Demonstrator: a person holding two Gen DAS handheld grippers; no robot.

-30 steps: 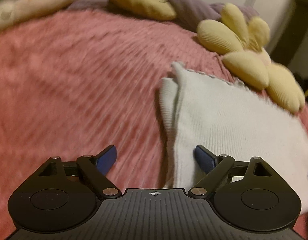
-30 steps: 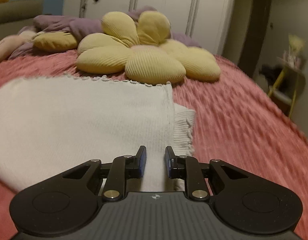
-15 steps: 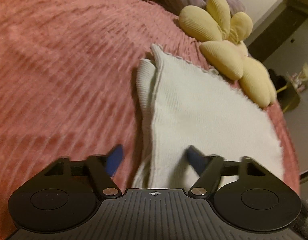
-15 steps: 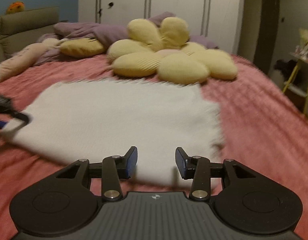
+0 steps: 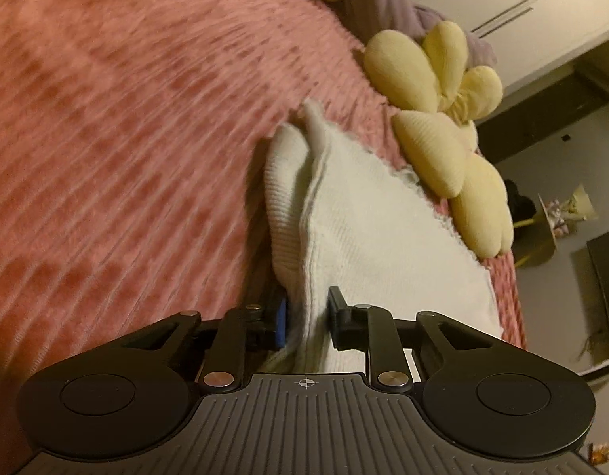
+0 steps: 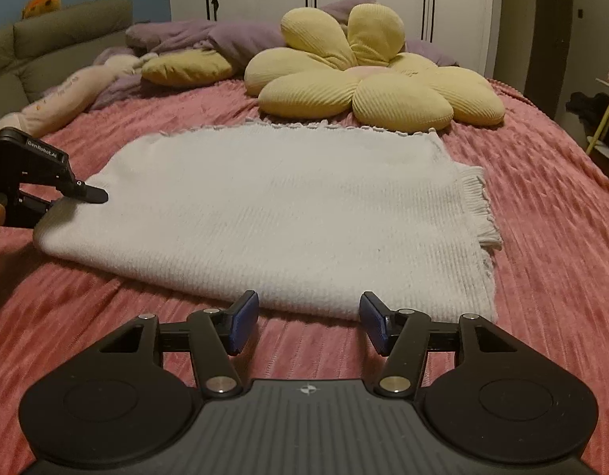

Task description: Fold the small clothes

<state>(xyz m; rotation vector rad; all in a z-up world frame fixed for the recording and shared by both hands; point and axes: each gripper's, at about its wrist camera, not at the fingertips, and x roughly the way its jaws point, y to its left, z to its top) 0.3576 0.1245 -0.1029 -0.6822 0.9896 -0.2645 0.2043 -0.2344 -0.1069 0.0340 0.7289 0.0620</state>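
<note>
Change: since a second ago the left gripper (image 5: pixel 306 318) has gone from spread wide to pinched on cloth, while the right gripper (image 6: pixel 309 326) has let go and opened.
Garment: a white, ribbed-knit piece of clothing (image 6: pixel 288 213), already folded into a flat rectangle, lies on the pink ridged bedspread (image 6: pixel 542 245), toward the near edge of the bed.
Garment's lie: from the right wrist view its long side runs left to right, with a ribbed cuff or hem sticking out at the right end (image 6: pixel 480 206).
Left tongs: clamped on the layered left end of the garment, its blue pads pressed into the cloth from both sides; the right wrist view shows that same gripper (image 6: pixel 47 194) at the garment's left corner.
Right tongs: fingers apart and holding nothing, hovering just short of the garment's near edge, toward its right half.
Key relation: the garment lies straight ahead of the right tongs and runs away from the left tongs along its length; the left hand already has its end, so I judge the next fold would carry that end across toward the right.
Nearby: a yellow flower-shaped corduroy cushion (image 6: pixel 375 79) sits just past the garment's far edge, close enough that a wide swing might brush it.
</note>
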